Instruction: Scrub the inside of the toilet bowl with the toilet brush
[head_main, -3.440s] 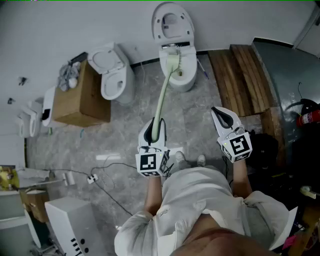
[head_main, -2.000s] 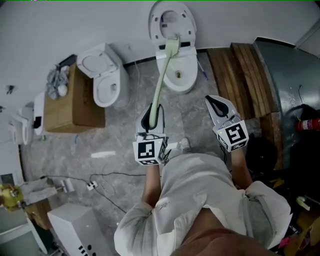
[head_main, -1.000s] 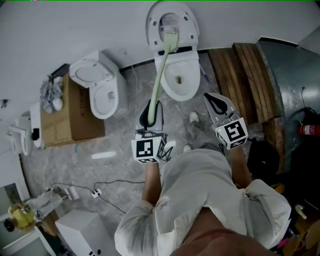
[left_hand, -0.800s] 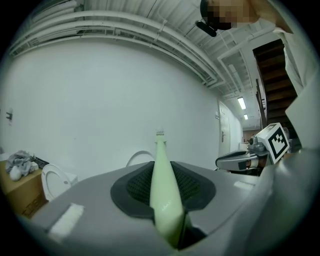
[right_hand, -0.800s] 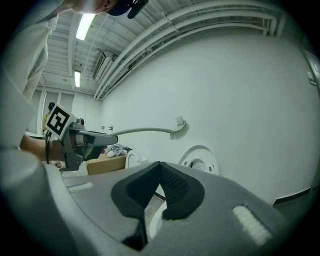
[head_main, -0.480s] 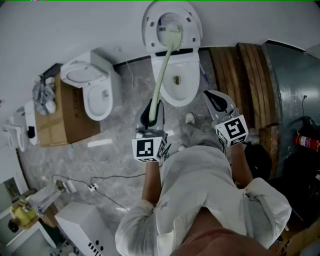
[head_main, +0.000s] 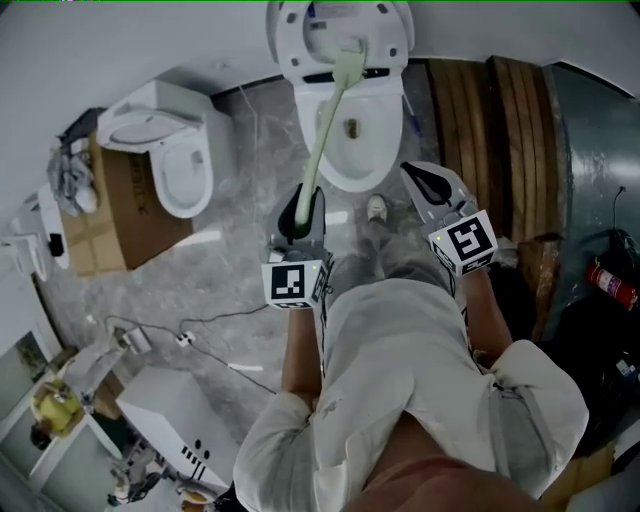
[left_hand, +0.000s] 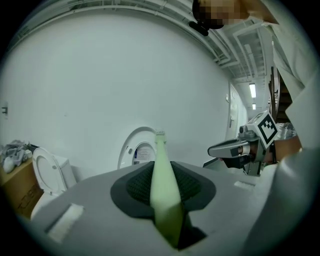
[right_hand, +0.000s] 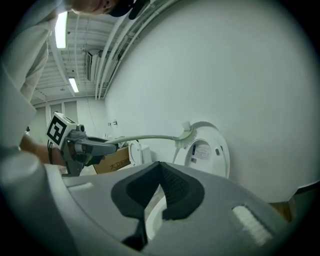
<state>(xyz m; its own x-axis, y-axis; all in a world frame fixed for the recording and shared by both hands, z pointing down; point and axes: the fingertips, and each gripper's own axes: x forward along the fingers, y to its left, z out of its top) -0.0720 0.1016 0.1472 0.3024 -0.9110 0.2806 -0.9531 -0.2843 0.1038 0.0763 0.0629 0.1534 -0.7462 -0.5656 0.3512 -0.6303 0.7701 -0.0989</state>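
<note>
Left gripper (head_main: 302, 208) jaws clamped on toilet brush (head_main: 326, 120) handle, brush head up by raised toilet (head_main: 382, 150) lid, right gripper (head_main: 432, 182) jaws nearly together, empty.

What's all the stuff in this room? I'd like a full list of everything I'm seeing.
toilet: one, white, lid up, top centre by the wall
second toilet: one, white, to its left
brush: one, pale green, head near the raised lid
box: one, brown cardboard, far left
rags: a heap, grey, on the box
planks: several, brown, on the floor at right
extinguisher: one, red, right edge
cabinet: one, white, lower left
left claw: grey, shut on the brush handle
right claw: grey, shut, empty
person: white top, standing before the toilet
</note>
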